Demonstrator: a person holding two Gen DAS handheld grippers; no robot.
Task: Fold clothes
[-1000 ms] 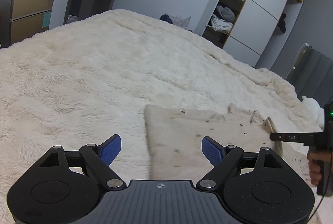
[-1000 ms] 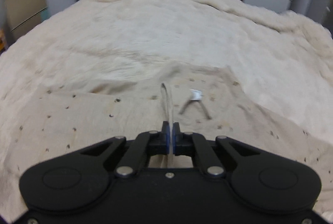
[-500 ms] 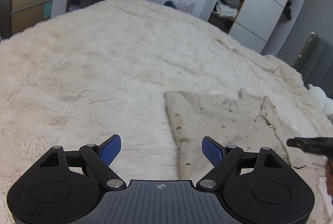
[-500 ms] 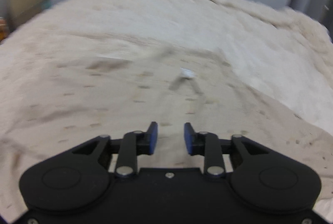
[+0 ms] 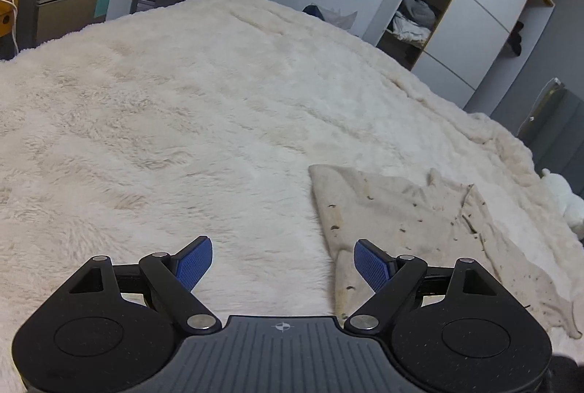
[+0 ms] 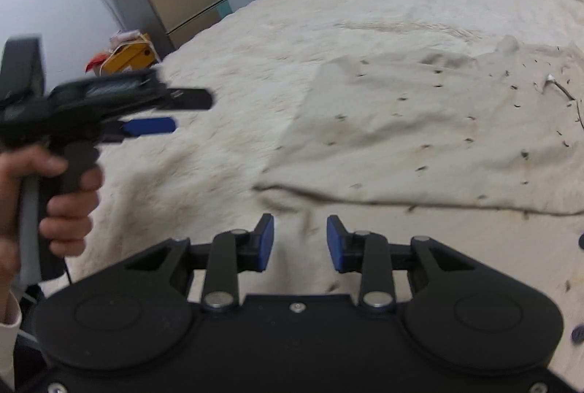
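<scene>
- Blue-padded fingers of the left gripper (image 5: 283, 263) stand wide apart with nothing between them, over bare fleece.
- Its right finger (image 5: 372, 269) sits just above the near left edge of the beige speckled garment (image 5: 408, 210), which spreads ahead and to the right of it.
- Right gripper (image 6: 300, 241) has its jaws partly apart and empty, above the blanket just short of the garment's near hem.
- From there the garment (image 6: 419, 130) lies flat ahead and to the right, slightly rumpled.
- Left of the right gripper, a hand (image 6: 54, 196) holds the left gripper's handle.
- Cream fleece blanket (image 5: 182, 108) covers the bed all round.
- Beyond the bed's far right side stands an open wardrobe (image 5: 456, 10).
</scene>
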